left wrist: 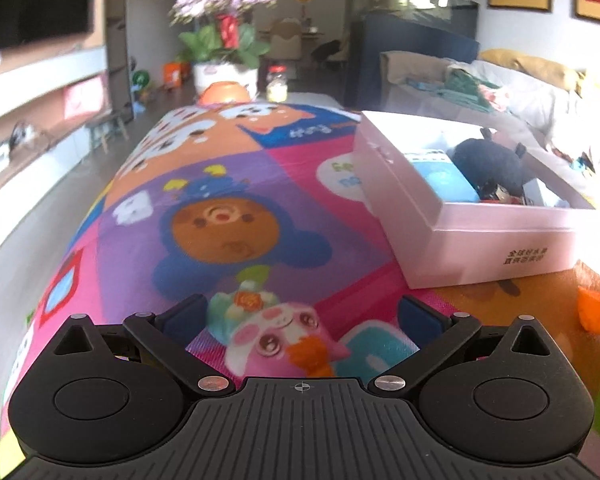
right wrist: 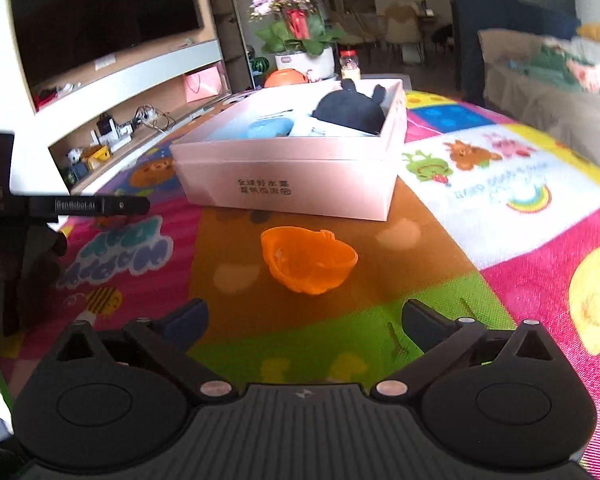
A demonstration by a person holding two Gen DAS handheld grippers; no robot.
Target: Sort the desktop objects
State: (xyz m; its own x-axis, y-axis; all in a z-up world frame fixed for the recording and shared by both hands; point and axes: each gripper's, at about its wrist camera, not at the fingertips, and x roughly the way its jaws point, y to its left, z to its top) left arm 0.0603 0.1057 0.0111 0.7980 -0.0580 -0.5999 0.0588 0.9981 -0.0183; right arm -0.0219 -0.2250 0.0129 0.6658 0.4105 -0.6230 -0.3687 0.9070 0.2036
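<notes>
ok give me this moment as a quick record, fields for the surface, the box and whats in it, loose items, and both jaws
surface: colourful cartoon play mat
box: open pink box standing on the mat
in box: black plush toy and a blue item
loose items: orange bowl-shaped piece on the mat, apart from the box, on its near side
left gripper: jaws open, nothing between them
right gripper: jaws open, nothing between them, orange piece just ahead
left to sort: orange piece not yet in the box

Orange bowl [right wrist: 308, 260] lies between open right gripper [right wrist: 304, 320] and white box [right wrist: 292, 176].
</notes>
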